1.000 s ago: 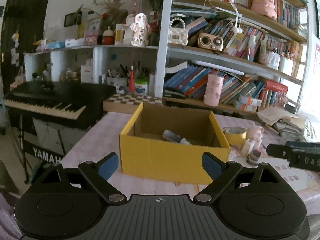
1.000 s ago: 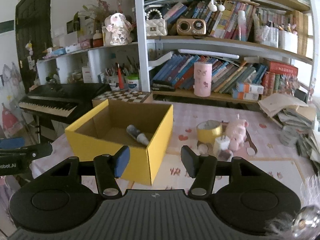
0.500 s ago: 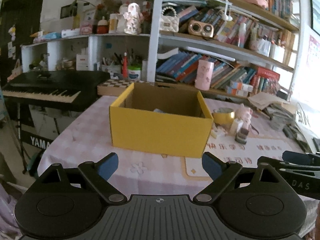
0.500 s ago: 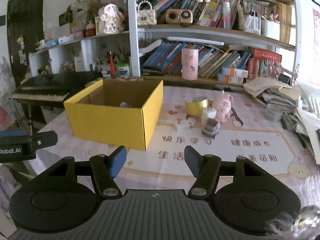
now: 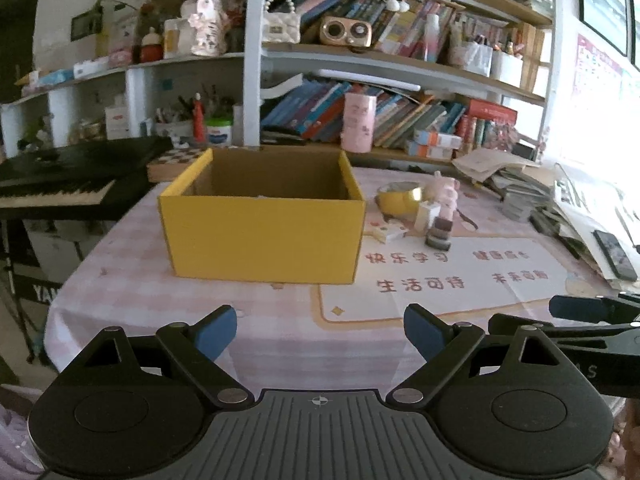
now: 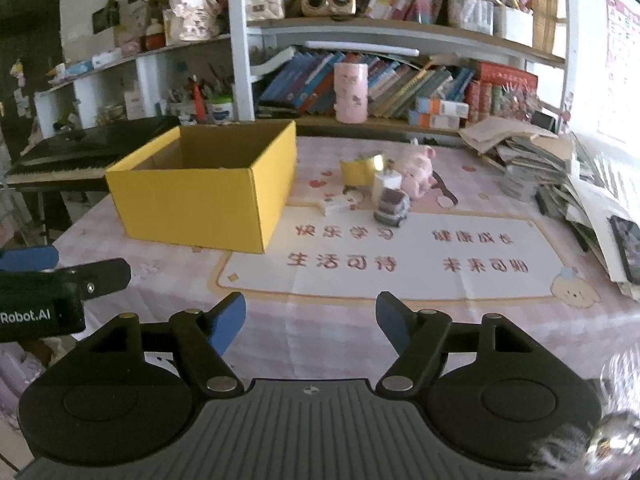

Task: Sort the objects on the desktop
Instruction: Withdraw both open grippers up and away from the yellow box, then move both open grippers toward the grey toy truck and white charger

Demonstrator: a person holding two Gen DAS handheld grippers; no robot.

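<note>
Left wrist view: yellow box (image 5: 262,232) sits on the pink checked table (image 5: 132,292), small clutter (image 5: 424,212) beside it. Left gripper (image 5: 320,334) hovers low, spread wide, empty. Right gripper (image 6: 311,326), opening, holds nothing. "Robot.AI" marks the left one.

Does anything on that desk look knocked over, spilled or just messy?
Nothing is spilled. The paper stack at the right edge is slumped and fanned out untidily. Small items, a pink pig toy and a gold tape roll among them, huddle beside the yellow box.
</note>
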